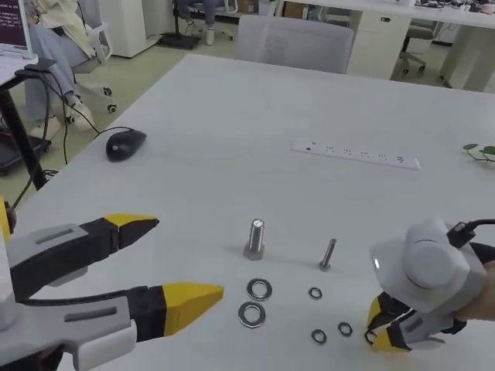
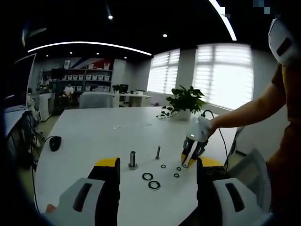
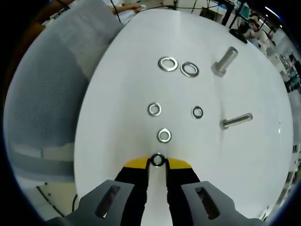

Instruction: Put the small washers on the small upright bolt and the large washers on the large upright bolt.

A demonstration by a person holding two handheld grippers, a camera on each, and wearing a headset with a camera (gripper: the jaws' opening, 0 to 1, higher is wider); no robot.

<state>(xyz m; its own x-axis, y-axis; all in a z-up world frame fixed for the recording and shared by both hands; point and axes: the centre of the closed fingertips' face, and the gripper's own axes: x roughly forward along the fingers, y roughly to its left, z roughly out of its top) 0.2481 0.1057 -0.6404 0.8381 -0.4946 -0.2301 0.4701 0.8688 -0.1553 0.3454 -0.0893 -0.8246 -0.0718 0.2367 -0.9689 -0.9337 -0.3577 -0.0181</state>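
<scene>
My left gripper hung with jaws spread wide and empty, while my right gripper pinched one small washer low over the table — near the small bolt, the large bolt beyond it.

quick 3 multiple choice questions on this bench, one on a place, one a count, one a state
1. Where are the large washers relative to the large bolt?
A) threaded on it
B) lying flat on its near side
C) behind it, by the power strip

2. How many small washers lie loose?
A) one
B) three
C) five

3. The left gripper is:
A) open
B) shut on a washer
C) shut on the small bolt

Answers:
1 B, both lie flat just in front of its base.
2 B, three lie free, and a fourth is in the right gripper.
3 A, a wide gap shows between its fingers.
</scene>
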